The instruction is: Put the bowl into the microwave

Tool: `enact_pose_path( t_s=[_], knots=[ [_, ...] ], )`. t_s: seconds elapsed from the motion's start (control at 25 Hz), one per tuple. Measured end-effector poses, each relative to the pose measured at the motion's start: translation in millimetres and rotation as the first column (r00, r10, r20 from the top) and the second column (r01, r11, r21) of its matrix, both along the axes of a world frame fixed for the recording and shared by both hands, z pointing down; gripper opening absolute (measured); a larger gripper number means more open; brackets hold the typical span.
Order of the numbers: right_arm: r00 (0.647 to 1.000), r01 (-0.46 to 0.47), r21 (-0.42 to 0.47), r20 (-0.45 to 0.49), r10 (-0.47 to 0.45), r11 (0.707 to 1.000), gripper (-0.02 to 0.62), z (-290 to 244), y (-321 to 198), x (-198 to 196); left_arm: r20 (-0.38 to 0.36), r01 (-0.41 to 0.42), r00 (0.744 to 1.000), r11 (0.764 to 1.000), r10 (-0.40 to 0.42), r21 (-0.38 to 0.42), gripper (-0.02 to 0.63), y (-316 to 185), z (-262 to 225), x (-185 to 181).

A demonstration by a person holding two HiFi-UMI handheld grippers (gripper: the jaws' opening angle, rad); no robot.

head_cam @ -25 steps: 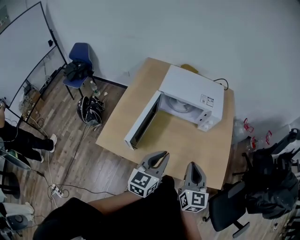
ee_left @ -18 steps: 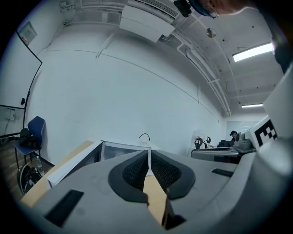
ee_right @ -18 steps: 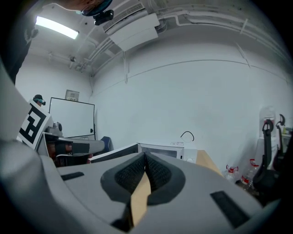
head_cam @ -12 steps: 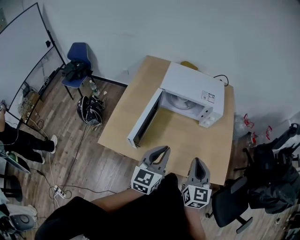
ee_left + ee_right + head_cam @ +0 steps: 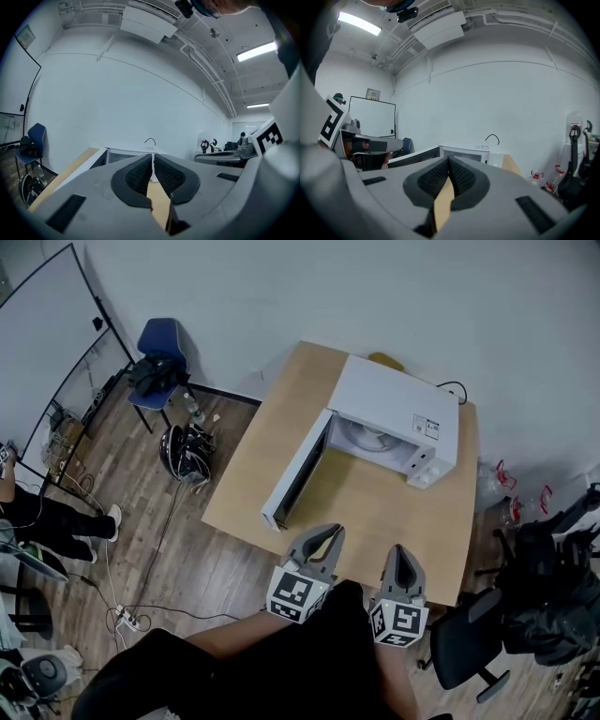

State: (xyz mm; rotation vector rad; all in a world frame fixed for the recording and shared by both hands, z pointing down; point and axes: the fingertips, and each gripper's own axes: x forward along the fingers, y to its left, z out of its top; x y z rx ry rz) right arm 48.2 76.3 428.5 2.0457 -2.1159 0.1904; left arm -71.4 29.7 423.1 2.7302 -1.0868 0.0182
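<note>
**Head view.** The left gripper and the right gripper are held side by side over the near edge of the table. Both pairs of jaws are together and nothing is clamped in either. The microwave stands at the far side of the table, well apart from both grippers and straight ahead of them. Its long axis runs from upper left to lower right, and its cavity faces the near-left side of the table. The door is swung fully out on the left, its free end pointing toward the left gripper, so the left gripper is the nearer of the 2 to the door. No bowl shows on the tabletop. A pale round shape lies inside the cavity; it is probably the bowl, but it cannot be told from a turntable plate. Being round, it has no long axis and needs no set approach direction.

**Left gripper view.** The jaws are closed pad to pad and empty. The microwave appears low, just beyond the jaw tips and slightly left.

**Right gripper view.** The jaws are closed and empty. The microwave lies ahead and the open door extends to the left. The cavity floor is not visible here.
</note>
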Motion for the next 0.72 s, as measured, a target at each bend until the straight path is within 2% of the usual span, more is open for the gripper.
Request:
enact_pose_path(
  t_s=[0.2, 0.48, 0.72],
  knots=[
    [1.000, -0.003, -0.008, -0.004, 0.003, 1.000, 0.060, 1.8, -1.4, 1.0, 0.009, 0.000, 1.000, 1.000, 0.000, -0.006, 0.025, -3.0, 4.6, 1.9],
    [1.000, -0.028, -0.028, -0.010, 0.027, 0.999, 0.060, 4.9, -4.0, 10.9, -0.014, -0.024, 1.000, 0.997, 0.023, -0.069, 0.025, -11.0, 15.1, 16.9],
    [1.000, -0.028, -0.032, -0.015, 0.027, 0.999, 0.060, 5.6, -11.3, 15.1, -0.022, -0.035, 0.999, 0.995, 0.033, -0.092, 0.025, -19.6, 19.5, 29.3]
  ],
)
